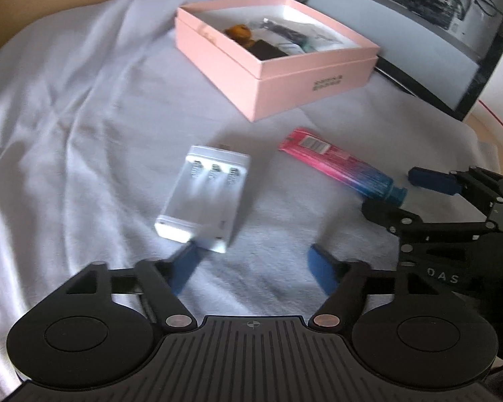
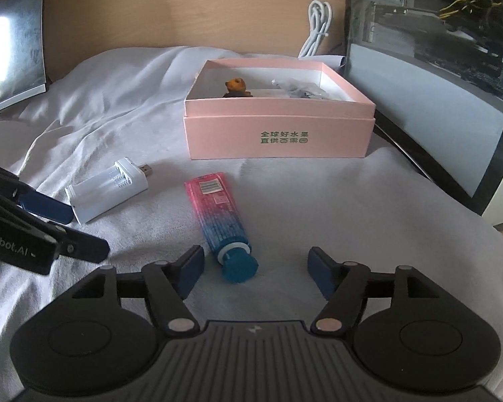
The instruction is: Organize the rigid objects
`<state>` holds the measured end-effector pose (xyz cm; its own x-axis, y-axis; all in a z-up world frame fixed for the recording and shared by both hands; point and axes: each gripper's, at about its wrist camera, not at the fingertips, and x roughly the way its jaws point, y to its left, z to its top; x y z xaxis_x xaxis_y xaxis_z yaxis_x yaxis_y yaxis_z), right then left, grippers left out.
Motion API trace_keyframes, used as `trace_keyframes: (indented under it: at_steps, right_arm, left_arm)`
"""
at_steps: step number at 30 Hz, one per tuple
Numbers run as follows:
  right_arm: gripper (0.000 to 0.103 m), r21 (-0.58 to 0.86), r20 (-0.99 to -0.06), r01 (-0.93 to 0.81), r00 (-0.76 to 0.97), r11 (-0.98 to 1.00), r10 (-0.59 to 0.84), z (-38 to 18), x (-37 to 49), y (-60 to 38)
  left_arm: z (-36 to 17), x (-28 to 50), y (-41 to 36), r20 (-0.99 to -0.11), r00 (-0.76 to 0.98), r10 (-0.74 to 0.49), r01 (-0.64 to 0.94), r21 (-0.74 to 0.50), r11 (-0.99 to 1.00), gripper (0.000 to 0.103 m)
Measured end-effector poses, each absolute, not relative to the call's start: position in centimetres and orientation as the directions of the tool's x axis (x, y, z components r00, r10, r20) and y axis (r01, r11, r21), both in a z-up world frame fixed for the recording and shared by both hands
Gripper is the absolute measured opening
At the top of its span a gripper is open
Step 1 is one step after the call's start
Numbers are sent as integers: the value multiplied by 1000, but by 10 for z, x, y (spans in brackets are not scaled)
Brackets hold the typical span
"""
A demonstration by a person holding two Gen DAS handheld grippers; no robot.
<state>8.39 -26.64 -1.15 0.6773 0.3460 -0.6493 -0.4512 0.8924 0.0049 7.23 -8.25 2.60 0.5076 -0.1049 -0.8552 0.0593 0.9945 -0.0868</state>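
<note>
Both grippers released: left gripper (image 1: 251,264) nears the white plastic battery charger (image 1: 206,197) on the cloth; straddle its narrow sides squarely before clenching, then carry to the pink cardboard box (image 1: 275,53)

Box contents (image 2: 298,92) partly hidden, indistinct

We see our left gripper (image 1: 251,263) spread wide over the white cloth (image 1: 67,134), its left fingertip just at the near end of the white battery charger (image 1: 204,197). The pink-and-blue tube (image 1: 338,167) lies right of the charger, with our right gripper (image 1: 402,194) at its blue cap. The open pink box (image 1: 275,77) sits toward the cloth's far edge, holding small items.
</note>
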Motion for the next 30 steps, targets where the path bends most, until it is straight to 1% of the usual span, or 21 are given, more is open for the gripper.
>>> trace_keyframes:
  at_steps: [1, 2, 3, 5, 7, 9, 12, 17, 20, 21, 22, 23, 25, 27, 28, 30]
  right_arm:
    - [73, 3, -646, -447, 682, 894, 343, -12, 83, -267]
    - [76, 2, -643, -440, 687, 898, 338, -13, 83, -268]
    - [79, 3, -640, -434, 691, 901, 335, -14, 83, -268]
    - [81, 9, -637, -427, 694, 904, 335, -15, 84, -270]
    - [81, 11, -635, -428, 695, 904, 337, -15, 85, -270]
    - [83, 14, -632, -429, 696, 903, 340, -16, 85, -270]
    - [85, 15, -636, -437, 690, 899, 345, -16, 86, -270]
    - [85, 20, -658, -455, 664, 890, 354, -13, 90, -270]
    - [72, 51, -678, -481, 627, 875, 384, -5, 97, -270]
    - [72, 49, -678, -490, 624, 871, 389, -2, 100, -268]
    - [72, 34, -673, -497, 630, 867, 387, 1, 103, -265]
    - [72, 15, -668, -505, 637, 863, 384, 4, 106, -261]
    - [72, -2, -670, -521, 634, 853, 386, 8, 117, -253]
    - [71, 10, -691, -551, 599, 834, 404, 8, 129, -243]
    - [69, 16, -703, -559, 584, 829, 406, 6, 133, -239]
    - [48, 26, -731, -566, 551, 824, 402, 3, 140, -230]
  left_arm:
    - [26, 72, -84, -855, 507, -110, 68, -88, 994, 86]
    - [26, 71, -85, -853, 509, -117, 73, -92, 993, 86]
    - [27, 69, -84, -847, 515, -134, 77, -110, 991, 85]
    - [35, 62, -83, -821, 550, -154, 87, -128, 988, 77]
    - [46, 54, -84, -781, 614, -114, 107, -61, 992, 77]
    - [53, 58, -81, -758, 649, -68, 100, -4, 995, 77]
    - [46, 84, -69, -788, 614, -54, 79, -7, 997, 77]
    - [28, 111, -65, -814, 581, -18, 77, 34, 996, 77]
    - [19, 114, -63, -826, 562, -27, 85, 25, 996, 77]
    - [19, 112, -62, -822, 569, -34, 90, 20, 996, 76]
    - [20, 111, -61, -818, 573, -41, 97, 18, 995, 73]
    - [20, 109, -61, -815, 577, -49, 103, 13, 995, 64]
    - [22, 104, -60, -806, 589, -59, 114, 11, 993, 53]
    - [23, 98, -60, -807, 587, -65, 126, 11, 992, 53]
    - [24, 95, -60, -808, 584, -70, 130, 8, 991, 53]
    - [26, 86, -59, -812, 578, -84, 139, -3, 990, 53]
